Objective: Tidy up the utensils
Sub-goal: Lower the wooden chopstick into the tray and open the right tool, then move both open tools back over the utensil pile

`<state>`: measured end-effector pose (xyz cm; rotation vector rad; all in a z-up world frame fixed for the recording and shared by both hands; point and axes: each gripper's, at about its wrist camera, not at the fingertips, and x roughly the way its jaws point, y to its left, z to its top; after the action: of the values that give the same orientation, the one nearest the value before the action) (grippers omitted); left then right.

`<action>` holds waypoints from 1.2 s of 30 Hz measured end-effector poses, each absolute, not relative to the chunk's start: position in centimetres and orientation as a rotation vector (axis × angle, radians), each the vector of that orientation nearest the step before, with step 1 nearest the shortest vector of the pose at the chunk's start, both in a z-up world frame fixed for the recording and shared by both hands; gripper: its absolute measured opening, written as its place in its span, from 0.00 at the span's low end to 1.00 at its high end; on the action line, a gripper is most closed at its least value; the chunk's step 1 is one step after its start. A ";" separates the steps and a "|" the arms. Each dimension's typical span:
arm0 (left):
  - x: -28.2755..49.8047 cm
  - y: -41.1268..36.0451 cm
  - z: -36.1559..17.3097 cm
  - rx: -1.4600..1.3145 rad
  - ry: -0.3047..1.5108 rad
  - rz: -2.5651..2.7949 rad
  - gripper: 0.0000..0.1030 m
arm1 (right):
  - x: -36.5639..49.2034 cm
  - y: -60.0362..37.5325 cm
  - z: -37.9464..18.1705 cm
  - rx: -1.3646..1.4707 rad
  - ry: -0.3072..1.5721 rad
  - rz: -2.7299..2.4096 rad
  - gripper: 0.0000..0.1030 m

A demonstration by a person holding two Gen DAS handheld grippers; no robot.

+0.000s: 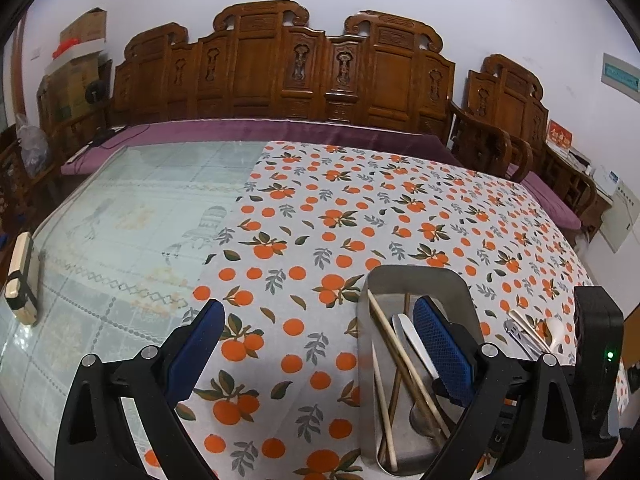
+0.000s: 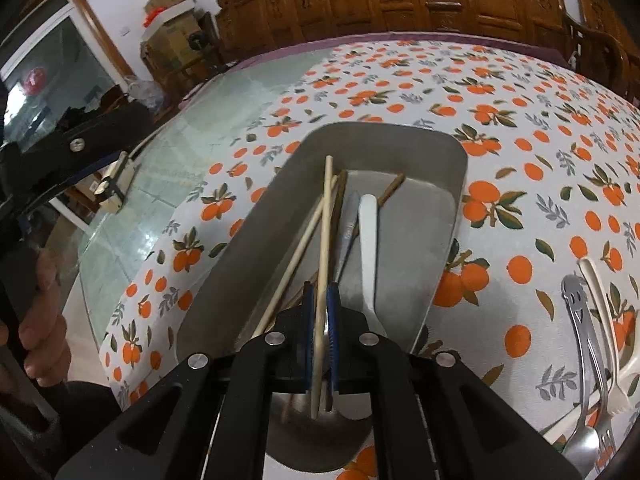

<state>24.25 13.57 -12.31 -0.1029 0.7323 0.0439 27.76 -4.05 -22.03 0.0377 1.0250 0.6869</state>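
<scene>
A metal tray (image 2: 424, 168) (image 1: 416, 280) sits on the orange-print tablecloth. It holds pale and brown chopsticks, a metal spoon (image 2: 348, 228) and a white utensil (image 2: 368, 240). My right gripper (image 2: 320, 300) is shut on a pale chopstick (image 2: 325, 240) that points into the tray. My left gripper (image 1: 316, 320) is open and empty, its right finger (image 1: 440, 344) over the tray and its left finger over the cloth. Loose utensils lie right of the tray: a metal fork with a smiley handle (image 2: 580, 320) and a cream utensil (image 2: 600, 300), which also show in the left wrist view (image 1: 528, 332).
The tablecloth (image 1: 340, 208) covers the right part of a glass-topped table (image 1: 132, 200). A small wooden block (image 1: 22, 280) lies at the table's left edge. A carved wooden bench (image 1: 280, 72) with a purple cushion stands behind. Cardboard boxes (image 1: 76, 64) stand in the far left corner.
</scene>
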 end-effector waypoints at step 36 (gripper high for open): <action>21.6 -3.1 -14.6 0.055 0.766 -0.247 0.89 | 25.8 -26.2 -22.8 -0.125 0.908 0.458 0.30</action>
<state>21.62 -3.14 -14.59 0.0555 0.7655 -0.2474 25.82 -26.16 -22.81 -0.1248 0.9077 0.4576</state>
